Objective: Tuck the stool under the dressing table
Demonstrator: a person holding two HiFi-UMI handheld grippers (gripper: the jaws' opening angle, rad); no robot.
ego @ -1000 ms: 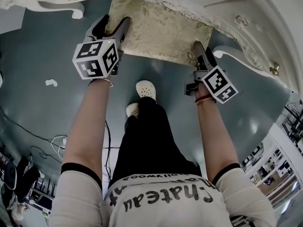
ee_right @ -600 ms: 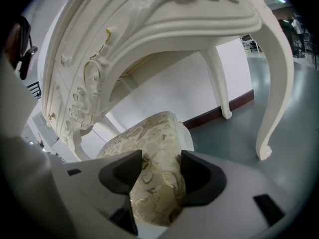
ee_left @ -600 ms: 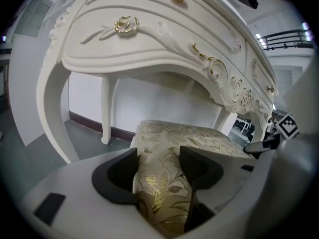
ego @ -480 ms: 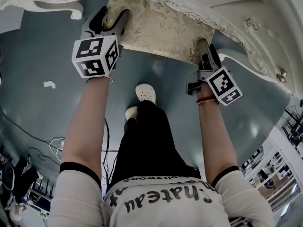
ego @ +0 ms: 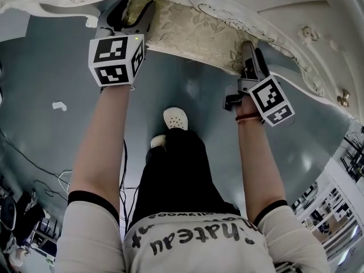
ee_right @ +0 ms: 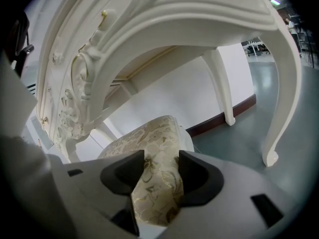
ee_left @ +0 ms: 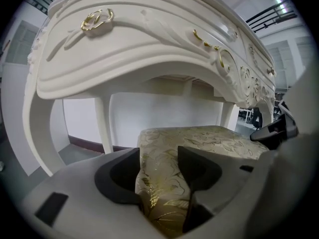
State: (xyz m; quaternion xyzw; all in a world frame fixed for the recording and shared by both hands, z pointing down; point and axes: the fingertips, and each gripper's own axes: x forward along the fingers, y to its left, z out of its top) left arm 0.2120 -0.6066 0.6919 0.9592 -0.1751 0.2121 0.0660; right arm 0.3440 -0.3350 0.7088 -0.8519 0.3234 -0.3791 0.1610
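Note:
The stool point(ego: 193, 33) has a cream cushion with gold leaf print, and its far part is hidden under the white carved dressing table point(ego: 278, 13). My left gripper point(ego: 133, 11) holds the cushion's near left corner and my right gripper point(ego: 251, 54) its near right corner. In the left gripper view the cushion point(ee_left: 199, 138) is pinched at my left gripper point(ee_left: 159, 169). The right gripper view shows the cushion point(ee_right: 147, 141) squeezed at my right gripper point(ee_right: 160, 172). Both pairs of jaws have just been closing on the fabric between them.
The table's curved front point(ee_left: 139, 49) arches above the stool, with a leg point(ee_left: 103, 128) on the left and a scrolled leg point(ee_right: 273, 151) on the right. A white wall stands behind. The person's white shoe point(ego: 175, 117) is on the grey floor; cables point(ego: 62, 175) lie lower left.
Both grippers and the stool have moved toward the table. More of the cushion is now hidden under the table's front edge. The person's foot has stepped forward.

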